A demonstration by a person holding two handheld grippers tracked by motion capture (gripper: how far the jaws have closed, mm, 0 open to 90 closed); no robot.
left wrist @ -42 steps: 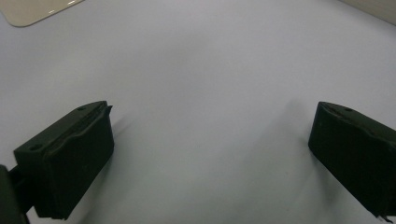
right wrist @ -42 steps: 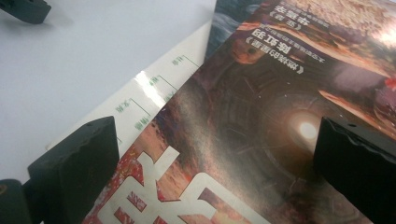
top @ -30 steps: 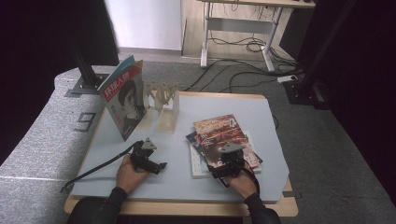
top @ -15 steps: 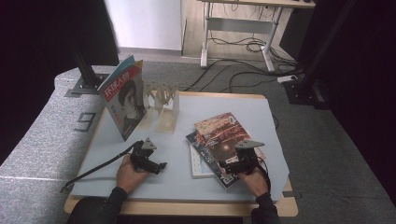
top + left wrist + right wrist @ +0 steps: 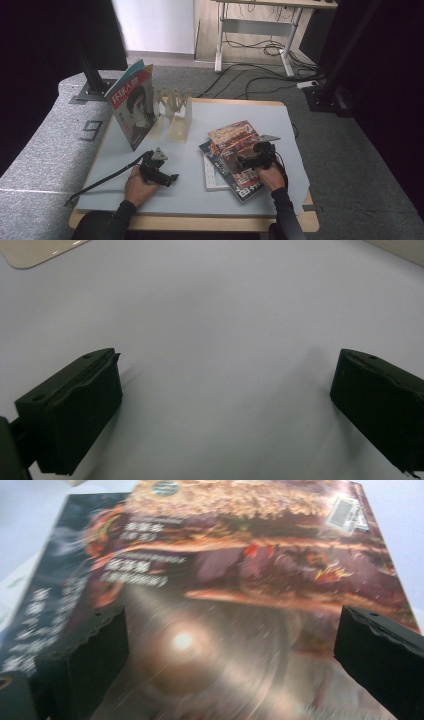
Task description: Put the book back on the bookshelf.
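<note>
High view first: the table (image 5: 190, 192) carries everything, pale and mostly bare on the left half. On its right half lies a loose stack of magazines (image 5: 235, 155), fanned so the lower ones stick out at odd angles. At the back left a magazine with a face on its cover (image 5: 131, 107) stands upright, leaning against a pale wooden rack (image 5: 175, 107) with slots.

The right gripper (image 5: 252, 159) hovers just over the top magazine (image 5: 260, 570) of the stack, held in the person's right hand (image 5: 270, 176). In the right gripper view its jaws stand wide apart with the glossy cover between and beneath them, holding nothing. The left gripper (image 5: 159, 172) rests on the bare table well apart from the stack, and the left gripper view shows its jaws spread too, with empty surface between them.

Judging from this, the work in hand is picking the top magazine off the stack, likely for the rack. The risks come from the flat, slick cover: jaws coming straight down have no edge to bite, so they may skid, or catch only the cover sheet and let the pages flop open. Pinching too deep at the edge could also lift the magazine below, or drag the fanned stack toward the table's near edge.
</note>
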